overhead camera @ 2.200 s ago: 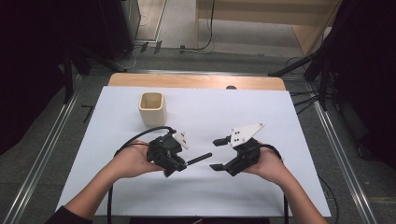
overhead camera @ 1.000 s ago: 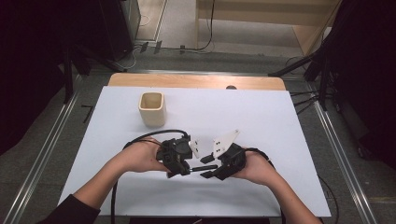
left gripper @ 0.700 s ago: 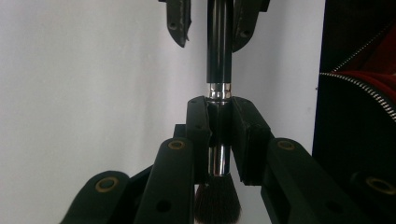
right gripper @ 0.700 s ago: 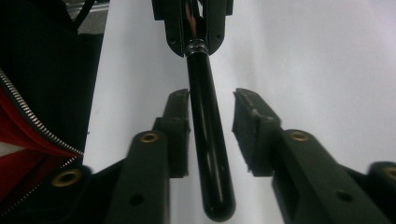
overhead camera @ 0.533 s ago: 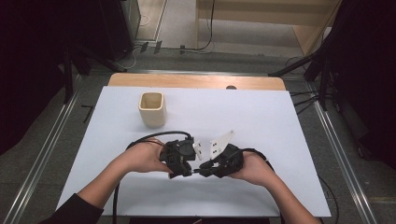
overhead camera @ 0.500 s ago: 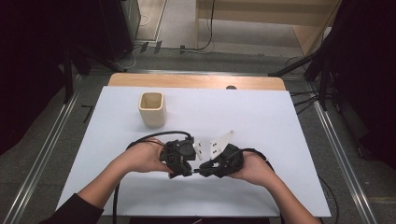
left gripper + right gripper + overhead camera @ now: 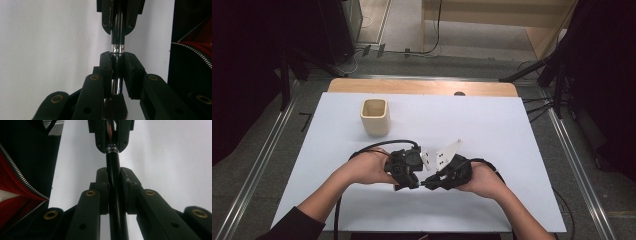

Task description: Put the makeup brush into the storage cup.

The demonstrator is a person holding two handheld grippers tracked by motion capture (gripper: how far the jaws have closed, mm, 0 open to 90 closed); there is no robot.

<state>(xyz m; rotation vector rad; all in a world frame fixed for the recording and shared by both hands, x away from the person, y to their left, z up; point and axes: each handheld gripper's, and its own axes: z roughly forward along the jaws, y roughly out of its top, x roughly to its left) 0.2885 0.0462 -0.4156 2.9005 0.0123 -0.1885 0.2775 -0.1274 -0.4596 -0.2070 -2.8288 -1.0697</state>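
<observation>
A makeup brush (image 7: 117,37) with a black handle, a silver ferrule and dark bristles (image 7: 115,110) spans the two grippers. My left gripper (image 7: 117,62) is shut on the ferrule. My right gripper (image 7: 113,177) is shut on the black handle (image 7: 113,162). The two grippers face each other tip to tip. In the high view the left gripper (image 7: 412,183) and right gripper (image 7: 435,181) meet just above the white table near its front edge, with the brush (image 7: 423,184) a short dark bar between them.
A beige square cup (image 7: 375,116) stands upright at the back left of the white table top (image 7: 502,125). A black and red zipped garment (image 7: 22,195) on the person sits close behind the grippers. Metal rails (image 7: 262,150) run along both sides of the table.
The hands have come together at the table's front middle. The right gripper, earlier open and apart, now clamps the handle of the brush that the left gripper held.
</observation>
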